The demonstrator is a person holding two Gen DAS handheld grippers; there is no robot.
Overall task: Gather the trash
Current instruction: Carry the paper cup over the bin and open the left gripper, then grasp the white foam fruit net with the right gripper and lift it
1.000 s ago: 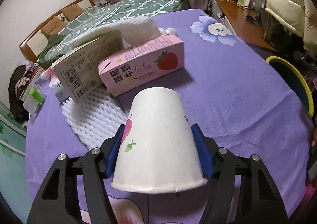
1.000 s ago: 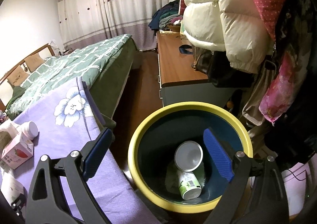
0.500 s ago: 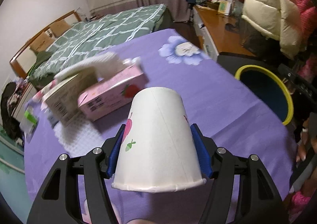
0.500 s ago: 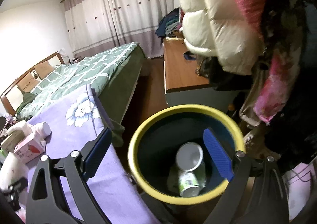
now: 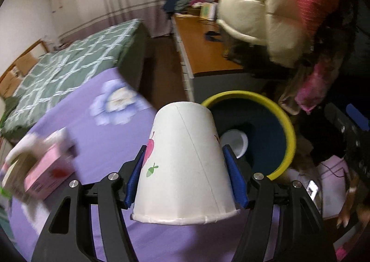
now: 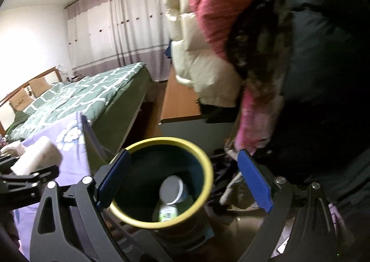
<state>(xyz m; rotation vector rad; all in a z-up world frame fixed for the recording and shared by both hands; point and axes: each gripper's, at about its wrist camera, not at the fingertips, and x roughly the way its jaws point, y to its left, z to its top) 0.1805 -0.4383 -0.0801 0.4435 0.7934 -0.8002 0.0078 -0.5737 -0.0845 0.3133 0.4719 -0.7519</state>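
My left gripper (image 5: 185,176) is shut on a white paper cup (image 5: 185,164), held upside down above the purple tablecloth (image 5: 104,141), close to the yellow-rimmed dark bin (image 5: 286,130). The bin holds a white cup (image 5: 233,141). My right gripper (image 6: 182,181) is open and empty, held over the same bin (image 6: 203,162), where a white tub (image 6: 172,189) and a green-labelled bottle (image 6: 167,212) lie. The held cup (image 6: 37,160) shows blurred at the left of the right wrist view.
A pink strawberry milk carton (image 5: 46,174) and other blurred items lie at the table's left. A green quilted bed (image 5: 69,65) stands behind. A wooden desk (image 5: 203,53) and hanging puffer jackets (image 5: 266,7) are to the right, above the bin.
My left gripper has lifted and swung right with the cup, from beside the carton toward the bin. My right gripper has drawn back slightly, staying open over the bin.
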